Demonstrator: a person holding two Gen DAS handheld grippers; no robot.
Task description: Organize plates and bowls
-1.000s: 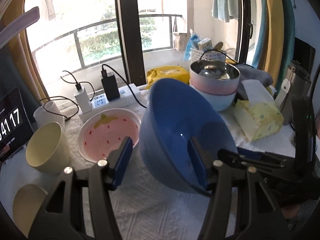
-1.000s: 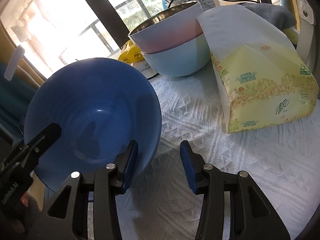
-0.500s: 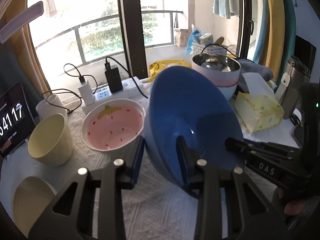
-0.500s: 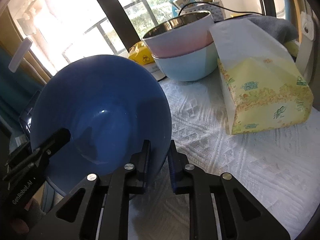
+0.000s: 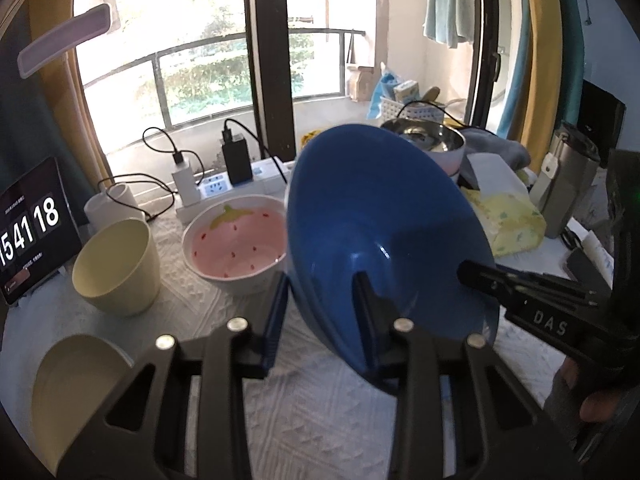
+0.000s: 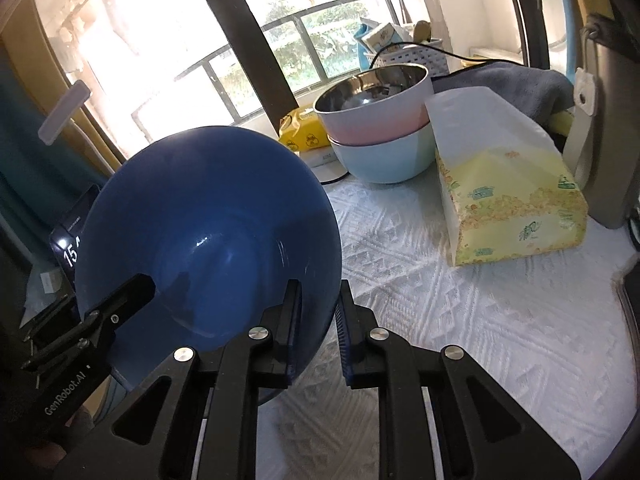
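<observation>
A large blue bowl (image 5: 384, 232) is held tilted above the table between both grippers. My left gripper (image 5: 320, 312) is shut on its near rim, one finger inside and one outside. My right gripper (image 6: 318, 316) is shut on the opposite rim of the same bowl (image 6: 208, 236). A pink strawberry-pattern bowl (image 5: 236, 248) sits on the table left of the blue bowl. A pink bowl with a steel lining is stacked in a light blue bowl (image 6: 380, 132) at the back.
Two pale yellow cups (image 5: 116, 268) stand at the left, near a clock tablet (image 5: 32, 228). A power strip with chargers (image 5: 224, 188) lies by the window. A yellow tissue pack (image 6: 508, 184) and a grey flask (image 5: 568, 184) stand at the right.
Both grippers have closed on the blue bowl's rim and lifted it higher, and its rim now hides part of the stacked bowls. The clock has moved on by one second.
</observation>
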